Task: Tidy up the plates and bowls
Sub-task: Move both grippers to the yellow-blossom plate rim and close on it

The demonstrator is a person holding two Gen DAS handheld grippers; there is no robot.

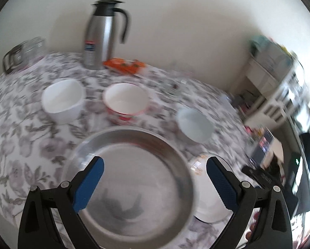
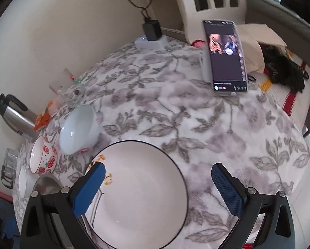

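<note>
Left gripper (image 1: 155,166): jaws spread wide, holding nothing, poised above the steel plate (image 1: 132,186), which lies directly ahead and below, between the fingers. Right gripper (image 2: 158,171): jaws likewise wide and empty, above the white plate (image 2: 138,191), whose black-rimmed edge sits mostly toward the left finger.

The two plates lie just beside each other on the floral tablecloth (image 2: 175,114); the white plate lies to the right of the steel one. Beyond the plates stand three bowls in a rough row: white bowl (image 1: 62,99), strawberry bowl (image 1: 125,101), pale blue bowl (image 1: 194,124). Judgement: each gripper is nearer its own plate; the left is nearer the bowls.
</note>
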